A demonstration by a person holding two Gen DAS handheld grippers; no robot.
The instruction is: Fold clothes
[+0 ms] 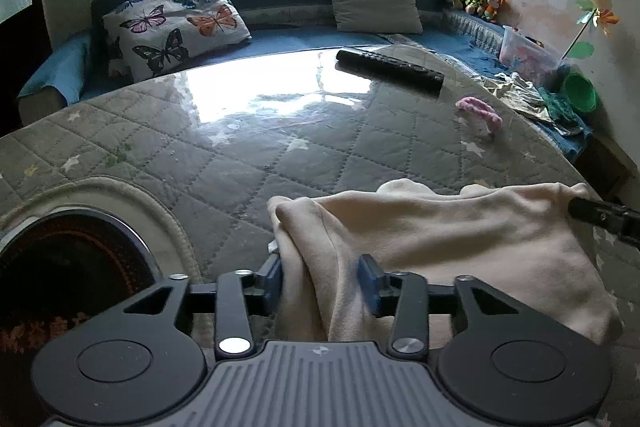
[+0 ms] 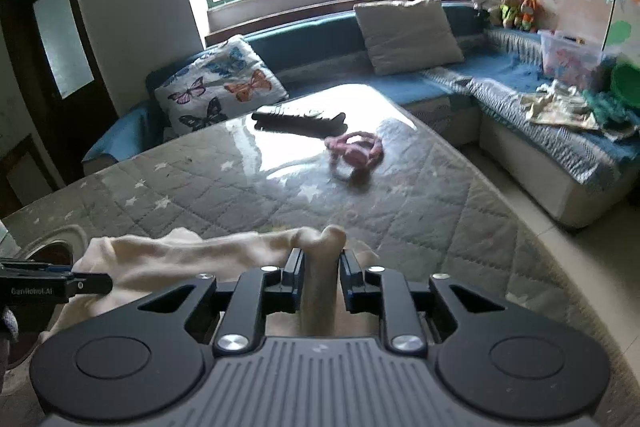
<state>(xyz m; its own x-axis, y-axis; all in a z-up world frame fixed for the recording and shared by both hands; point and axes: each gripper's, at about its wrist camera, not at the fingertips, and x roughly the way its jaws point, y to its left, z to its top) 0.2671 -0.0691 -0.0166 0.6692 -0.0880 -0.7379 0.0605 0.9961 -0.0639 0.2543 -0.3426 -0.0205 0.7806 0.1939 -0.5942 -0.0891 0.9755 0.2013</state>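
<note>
A cream garment (image 1: 440,239) lies bunched on the near edge of a quilted, glass-topped table (image 1: 240,155). The left gripper (image 1: 324,279) has fingers parted around a fold, seemingly not pinching it. The right gripper (image 2: 320,267) fingers stand narrow, cloth between them. Blurred lettering on the left gripper's side perhaps reads "GenRobot.AI".

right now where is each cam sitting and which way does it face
Left wrist: on the left gripper, facing the window over the cream garment between its open fingers; right gripper's tip at the right edge.
Right wrist: on the right gripper, same direction, cloth between its fingers; left gripper at the left edge.
Both show the garment, remote and butterfly pillow.
</note>
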